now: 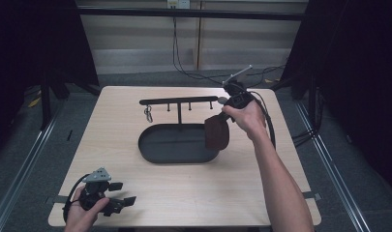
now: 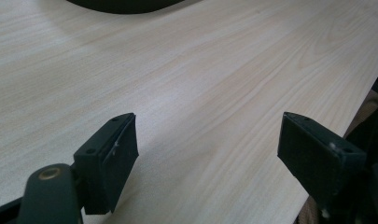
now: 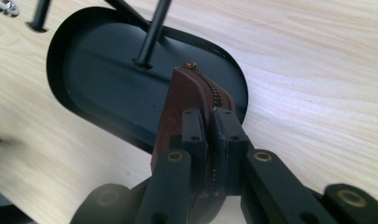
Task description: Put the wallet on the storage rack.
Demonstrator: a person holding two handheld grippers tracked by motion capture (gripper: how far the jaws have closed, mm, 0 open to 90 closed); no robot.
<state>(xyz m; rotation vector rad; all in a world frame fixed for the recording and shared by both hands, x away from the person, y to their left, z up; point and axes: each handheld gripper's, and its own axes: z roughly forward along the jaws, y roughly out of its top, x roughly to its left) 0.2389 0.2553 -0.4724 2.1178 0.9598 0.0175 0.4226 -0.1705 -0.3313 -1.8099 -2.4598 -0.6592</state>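
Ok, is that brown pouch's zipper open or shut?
Shut along the stretch in view: in the right gripper view the brown pouch shows its zipper teeth meshed. Nearer, the right gripper clamps over it.

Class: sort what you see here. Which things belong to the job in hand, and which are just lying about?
In the job: right gripper, shut on the brown zipped pouch; black oval tray beneath it.

Just there: left gripper, open and idle; key ring on the hook rail; wooden table.

tongs (image 3: 210, 128) clamping brown zip pouch (image 3: 177, 109) | above black tray (image 3: 95, 70)
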